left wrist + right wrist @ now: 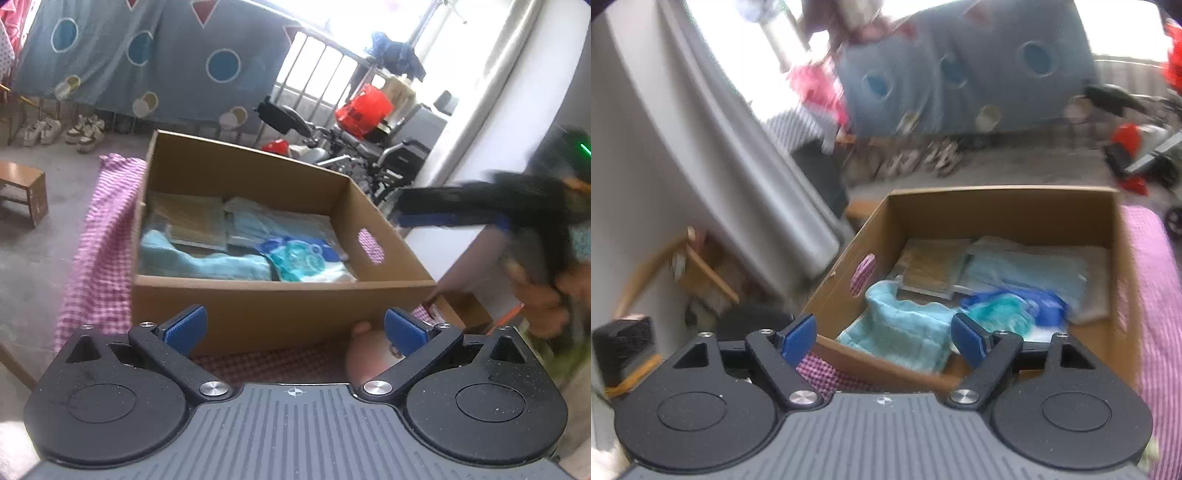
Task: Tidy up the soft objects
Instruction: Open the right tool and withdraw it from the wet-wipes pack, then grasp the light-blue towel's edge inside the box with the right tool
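An open cardboard box (258, 306) stands on a pink checked cloth (99, 240). Inside lie a light-blue towel (905, 332), tan flat packets (931, 269), pale blue folded cloths (1027, 273) and a teal and blue plastic piece (295, 258). My left gripper (295, 328) is open just before the box's near wall, holding nothing. A pale pink rounded thing (369, 354) lies on the cloth beside its right finger. My right gripper (882, 339) hovers open and empty over the box's near corner. In the left wrist view the right gripper (402, 206) appears blurred, with a hand (543, 295) holding it.
A low wooden stool (26, 192) and shoes (59, 131) are on the floor to the left. A wheelchair (369, 155) with a red bag (364, 109) stands behind the box. A white wall (517, 110) is at the right, wooden furniture (701, 266) beside it.
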The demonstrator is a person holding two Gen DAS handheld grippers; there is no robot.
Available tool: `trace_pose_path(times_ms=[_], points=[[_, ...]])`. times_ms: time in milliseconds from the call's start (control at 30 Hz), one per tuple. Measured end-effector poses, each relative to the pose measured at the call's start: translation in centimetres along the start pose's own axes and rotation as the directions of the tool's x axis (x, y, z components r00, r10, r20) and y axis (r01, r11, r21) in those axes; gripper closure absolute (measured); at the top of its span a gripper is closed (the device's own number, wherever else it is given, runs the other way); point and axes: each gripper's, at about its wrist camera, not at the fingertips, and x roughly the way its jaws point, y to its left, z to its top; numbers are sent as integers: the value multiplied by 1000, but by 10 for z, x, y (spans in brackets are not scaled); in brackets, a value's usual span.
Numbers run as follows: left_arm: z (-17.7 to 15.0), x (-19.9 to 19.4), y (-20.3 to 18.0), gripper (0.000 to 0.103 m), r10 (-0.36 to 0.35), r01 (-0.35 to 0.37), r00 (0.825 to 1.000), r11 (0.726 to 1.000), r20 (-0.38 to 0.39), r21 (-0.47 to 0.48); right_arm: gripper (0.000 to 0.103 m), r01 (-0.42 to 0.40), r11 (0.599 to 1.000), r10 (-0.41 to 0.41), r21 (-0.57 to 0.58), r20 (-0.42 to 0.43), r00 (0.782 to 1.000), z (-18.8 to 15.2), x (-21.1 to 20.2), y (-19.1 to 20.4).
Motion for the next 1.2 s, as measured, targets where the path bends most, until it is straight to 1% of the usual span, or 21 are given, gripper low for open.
trace_pose_path(times_ms=[100,133,200,233,300,400,500,533,600,633,667,700,767,833,900,933,967,1033,1100,1167,1200], points=[[-1,-8,10,0,15,-15,1000,1000,15,5,20,-22,996,9,-85,-150,989,29,60,9],[-2,-11,15,0,22,-22,1000,1000,19,2,18,-34,994,14,-103,-188,982,34,77,13],[-5,-16,24,0,31,-31,999,1000,26,-2,16,-88,985,38,-151,-310,950,48,119,17],[-6,-20,29,0,38,-38,999,999,27,-7,14,-95,982,33,-163,-345,938,52,135,16],[-9,-25,38,0,53,-53,998,998,30,-19,12,-113,977,24,-183,-432,902,59,172,16],[-12,-33,50,0,74,-72,997,996,36,-46,11,-117,972,-4,-205,-509,861,64,218,13],[-13,-38,61,0,93,-90,995,994,43,-69,12,-145,963,-14,-228,-578,816,52,249,12],[-13,-39,65,0,100,-96,994,992,42,-78,12,-149,959,-23,-240,-592,806,50,256,11],[-12,-38,71,0,112,-108,993,990,42,-91,21,-148,954,-49,-259,-626,778,43,272,8],[-12,-38,73,0,116,-112,992,989,43,-98,36,-150,953,-58,-264,-644,763,40,277,7],[-12,-38,76,0,120,-115,992,988,42,-104,40,-144,951,-75,-274,-654,752,37,281,6],[-11,-38,78,0,123,-118,991,987,43,-110,43,-156,944,-72,-290,-645,761,36,279,8],[-12,-38,81,0,123,-116,991,986,48,-119,84,-173,942,-65,-289,-659,749,34,275,10],[-12,-38,85,0,119,-112,992,985,49,-130,87,-159,956,-41,-245,-651,758,32,269,6],[-13,-37,90,0,116,-108,992,983,48,-145,89,-142,972,-9,-187,-635,773,33,261,1],[-13,-36,92,0,115,-107,992,983,47,-152,90,-136,982,28,-128,-621,784,36,257,-5],[-13,-36,93,0,113,-105,993,982,45,-157,90,-136,988,70,-68,-595,800,41,250,-10],[-14,-36,94,0,116,-107,992,981,43,-165,90,-152,987,156,51,-528,835,51,234,-20],[-14,-38,94,0,108,-99,993,981,47,-166,90,-162,971,223,173,-438,871,60,216,-31],[-16,-40,94,0,102,-92,993,982,53,-168,90,-191,924,305,332,-338,890,66,201,-50],[-16,-41,94,0,101,-91,994,982,53,-168,90,-207,892,340,401,-296,893,65,196,-59]])
